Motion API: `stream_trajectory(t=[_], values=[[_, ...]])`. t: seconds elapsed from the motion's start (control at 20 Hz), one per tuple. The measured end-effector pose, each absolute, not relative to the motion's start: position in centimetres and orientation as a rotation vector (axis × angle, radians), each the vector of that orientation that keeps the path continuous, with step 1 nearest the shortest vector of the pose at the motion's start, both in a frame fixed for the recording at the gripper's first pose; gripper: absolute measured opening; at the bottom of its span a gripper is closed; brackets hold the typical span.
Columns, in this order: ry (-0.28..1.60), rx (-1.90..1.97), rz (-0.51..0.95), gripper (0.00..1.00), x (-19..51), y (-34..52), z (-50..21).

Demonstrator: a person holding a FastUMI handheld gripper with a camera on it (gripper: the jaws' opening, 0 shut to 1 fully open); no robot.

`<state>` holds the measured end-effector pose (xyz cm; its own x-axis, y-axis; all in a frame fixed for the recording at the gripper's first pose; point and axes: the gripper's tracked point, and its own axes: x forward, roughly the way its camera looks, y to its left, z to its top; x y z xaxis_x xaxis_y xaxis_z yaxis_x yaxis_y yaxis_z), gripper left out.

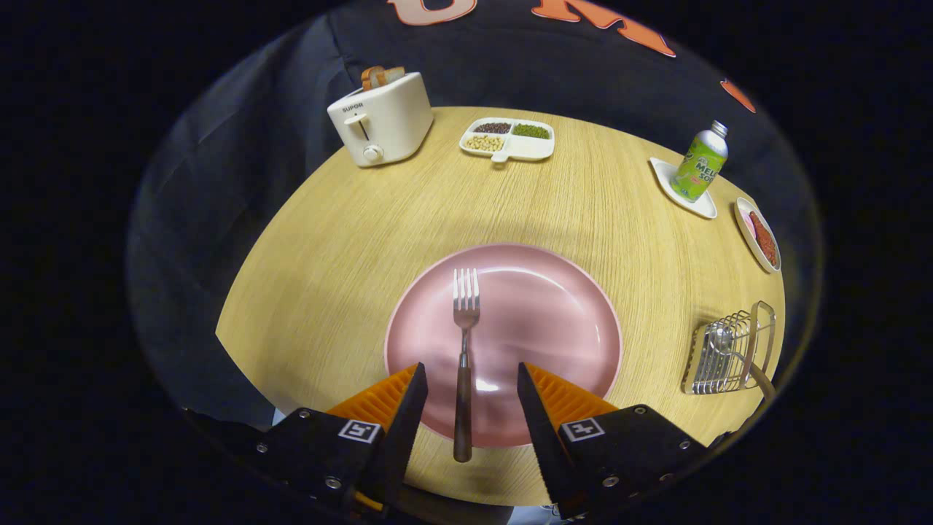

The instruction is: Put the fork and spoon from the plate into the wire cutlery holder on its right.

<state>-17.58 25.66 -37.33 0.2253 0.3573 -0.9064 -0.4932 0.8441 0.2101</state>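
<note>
A fork (465,321) with a dark handle lies on the pink plate (554,306), tines pointing away from me and the handle end jutting over the plate's near rim. My gripper (470,368) is open, one finger on each side of the handle and neither touching it. To the plate's right lies the wire cutlery holder (729,357). A spoon (720,337) rests inside it, its brown handle sticking out toward the table edge.
Along the far side of the round wooden table (328,277) stand a white toaster (380,120) with bread in it and a divided dish of beans (508,138). A green bottle (700,164) on a white saucer and a small dish (759,235) sit beyond the holder.
</note>
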Motion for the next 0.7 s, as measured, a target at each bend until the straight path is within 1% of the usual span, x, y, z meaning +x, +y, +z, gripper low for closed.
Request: stream_trajectory(t=[0.05, 0.1, 0.2, 0.25, 0.4, 0.45, 0.5, 0.55, 0.6, 0.7], values=[[1.230, -0.141, 0.592, 0.72, -17.8, 25.6, -37.6], [1.250, -0.140, 0.598, 0.66, -18.0, 25.8, -37.9], [1.287, -0.140, 0.606, 0.58, -18.4, 26.1, -38.5], [1.296, -0.146, 0.608, 0.55, -18.5, 26.2, -38.8], [1.330, -0.160, 0.614, 0.42, -18.8, 26.6, -39.4], [1.346, -0.160, 0.610, 0.39, -18.9, 26.6, -39.7], [1.361, -0.154, 0.603, 0.31, -18.9, 26.7, -39.9], [1.384, -0.150, 0.588, 0.27, -19.1, 26.8, -40.1], [1.408, -0.135, 0.574, 0.21, -19.2, 26.8, -40.3], [1.445, -0.109, 0.558, 0.14, -19.2, 26.8, -40.4]])
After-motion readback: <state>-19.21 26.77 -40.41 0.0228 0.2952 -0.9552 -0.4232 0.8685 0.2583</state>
